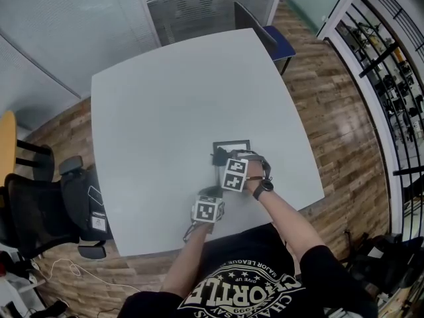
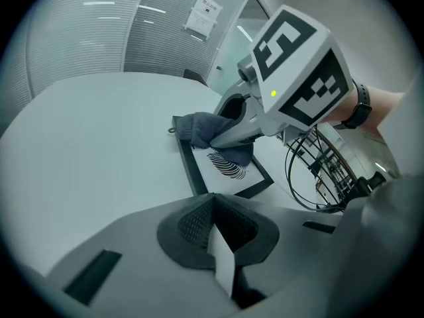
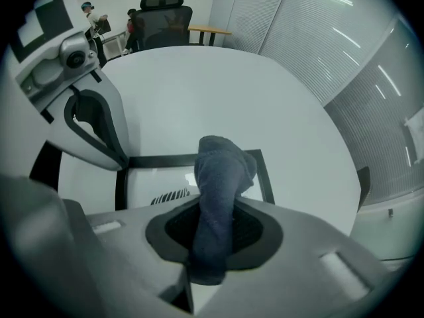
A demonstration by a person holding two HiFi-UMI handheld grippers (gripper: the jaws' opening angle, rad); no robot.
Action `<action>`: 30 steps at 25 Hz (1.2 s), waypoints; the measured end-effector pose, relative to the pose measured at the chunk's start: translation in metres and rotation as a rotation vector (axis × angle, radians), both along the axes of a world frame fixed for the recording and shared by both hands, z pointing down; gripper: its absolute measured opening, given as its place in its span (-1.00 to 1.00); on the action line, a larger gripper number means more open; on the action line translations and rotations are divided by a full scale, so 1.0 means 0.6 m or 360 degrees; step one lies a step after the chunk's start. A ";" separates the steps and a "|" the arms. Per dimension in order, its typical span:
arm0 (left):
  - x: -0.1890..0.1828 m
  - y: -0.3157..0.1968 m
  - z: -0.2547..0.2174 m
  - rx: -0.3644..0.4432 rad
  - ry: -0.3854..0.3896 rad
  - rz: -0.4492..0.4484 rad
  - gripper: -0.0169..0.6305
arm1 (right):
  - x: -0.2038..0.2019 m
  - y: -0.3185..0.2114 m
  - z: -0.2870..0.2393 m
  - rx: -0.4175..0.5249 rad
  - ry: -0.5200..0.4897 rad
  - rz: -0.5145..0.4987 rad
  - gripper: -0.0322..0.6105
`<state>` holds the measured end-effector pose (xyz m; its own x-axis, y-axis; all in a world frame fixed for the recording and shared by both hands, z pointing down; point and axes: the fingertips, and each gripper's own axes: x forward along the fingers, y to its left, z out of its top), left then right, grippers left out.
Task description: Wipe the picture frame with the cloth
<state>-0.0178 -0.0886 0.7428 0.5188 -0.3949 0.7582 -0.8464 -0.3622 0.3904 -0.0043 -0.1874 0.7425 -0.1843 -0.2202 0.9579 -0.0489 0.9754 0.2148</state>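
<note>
Right gripper (image 3: 212, 234): jaws clamped on the dark cloth (image 3: 222, 177). The wad sticks out past the tips and hangs over the picture frame (image 3: 192, 161), roughly above its middle. Can't confirm from its own view that cloth meets glass.

Left gripper view fills that in: the cloth sits on the far part of the frame, covering the top of a striped print (image 2: 225, 165) under the glass.

Left gripper (image 2: 213, 227): jaws together, nothing between them. In its own view the frame's near corner sits right at the jaw tips. Right gripper view shows the left tip down at the frame's near-left corner, probably pressing on the border, though contact isn't clear.

Head view adds the layout: the frame lies flat on the white table (image 1: 165, 98), towards the edge nearest the person. Both forearms reach forward, the right one with a watch (image 1: 263, 188) at the wrist. The right gripper is over the frame, the left just short of it on the person's side. A black office chair (image 1: 46, 211) stands well to the frame's left, off the table.
</note>
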 end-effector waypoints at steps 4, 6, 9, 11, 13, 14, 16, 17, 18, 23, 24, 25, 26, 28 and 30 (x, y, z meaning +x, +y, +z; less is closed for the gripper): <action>0.002 -0.001 -0.001 0.0003 0.0004 -0.0002 -0.93 | 0.057 -0.006 -0.003 0.0025 0.0068 0.0055 -0.66; 0.002 -0.001 0.000 0.0005 0.0004 0.0001 -0.93 | 0.083 -0.007 -0.006 0.0031 0.0081 0.0099 -0.66; -0.001 -0.001 0.000 0.0005 0.0005 0.0004 -0.93 | 0.111 -0.012 -0.008 0.0043 0.0088 0.0156 -0.66; -0.001 -0.001 0.001 0.0003 0.0004 0.0005 -0.93 | 0.122 -0.013 -0.008 0.0045 0.0074 0.0180 -0.66; 0.001 0.000 0.001 0.0002 0.0004 0.0006 -0.93 | 0.127 -0.013 -0.007 0.0048 0.0071 0.0190 -0.66; 0.002 0.001 0.001 0.0002 0.0006 0.0006 -0.93 | 0.128 -0.012 -0.007 0.0050 0.0077 0.0188 -0.66; 0.003 0.001 0.002 0.0001 0.0009 0.0006 -0.93 | 0.125 -0.011 -0.008 0.0056 0.0090 0.0176 -0.66; 0.002 0.001 0.002 0.0002 0.0008 0.0005 -0.93 | 0.120 -0.010 -0.009 0.0057 0.0088 0.0167 -0.66; 0.002 0.001 0.002 0.0003 0.0007 0.0003 -0.93 | 0.112 -0.008 -0.011 0.0055 0.0078 0.0156 -0.66; 0.000 0.001 0.001 0.0023 0.0025 0.0007 -0.93 | 0.035 0.017 -0.027 0.0009 -0.0071 0.0070 -0.66; 0.000 0.001 0.000 0.0031 0.0029 0.0014 -0.93 | 0.019 0.020 -0.031 0.0006 -0.0101 0.0049 -0.66; 0.001 0.001 0.000 0.0035 0.0034 0.0016 -0.93 | 0.005 0.021 -0.035 0.0007 -0.0124 0.0026 -0.66; 0.001 0.001 -0.001 0.0034 0.0042 0.0012 -0.93 | -0.009 0.021 -0.038 0.0009 -0.0142 0.0007 -0.66; 0.001 0.000 0.000 0.0019 0.0060 -0.0008 -0.93 | -0.033 0.021 -0.038 -0.0002 -0.0169 -0.0018 -0.66; 0.001 0.000 0.001 0.0013 0.0064 -0.0017 -0.93 | -0.049 0.025 -0.033 -0.0021 -0.0168 -0.0044 -0.66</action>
